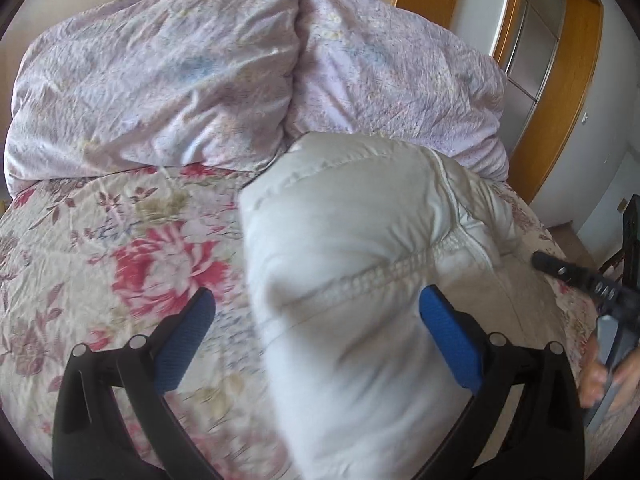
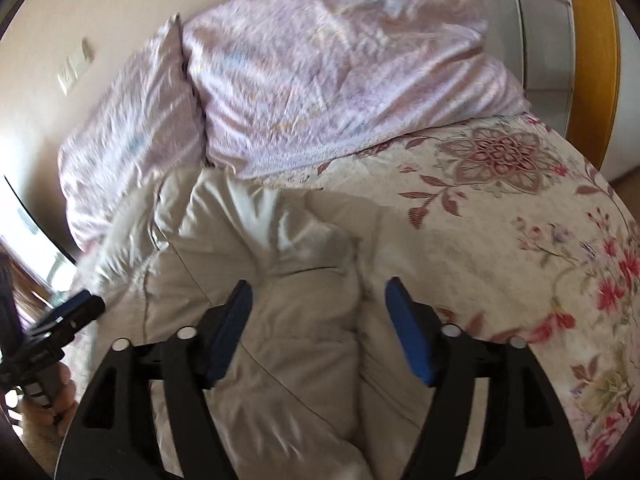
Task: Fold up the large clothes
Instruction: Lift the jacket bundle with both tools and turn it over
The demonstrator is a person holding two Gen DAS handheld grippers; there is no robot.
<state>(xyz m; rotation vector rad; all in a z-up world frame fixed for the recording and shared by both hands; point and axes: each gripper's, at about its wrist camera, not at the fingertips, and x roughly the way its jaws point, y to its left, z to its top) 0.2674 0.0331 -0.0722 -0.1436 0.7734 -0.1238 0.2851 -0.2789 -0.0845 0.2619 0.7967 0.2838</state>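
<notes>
Left gripper (image 1: pixel 316 312) gaped wide, white padded garment (image 1: pixel 360 248) bunched between pads, seemingly ungripped. Right gripper (image 2: pixel 318 304) likewise open above it, on floral bedspread (image 2: pixel 500 240).

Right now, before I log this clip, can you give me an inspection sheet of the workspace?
Surface: bed under a floral bedspread, rumpled.
Job's things: white padded garment, bunched in a puffy heap on the bedspread, its far end against the pillows.
Clutter: two lilac pillows side by side at the head of the bed.
Grippers: left gripper with jaws open, the garment between them but the pads off it; right gripper with jaws open over the garment, not gripping.
Cables: nothing seen.
Surroundings: wooden door frame, wall switch, a person's hand on the right gripper's handle.
</notes>
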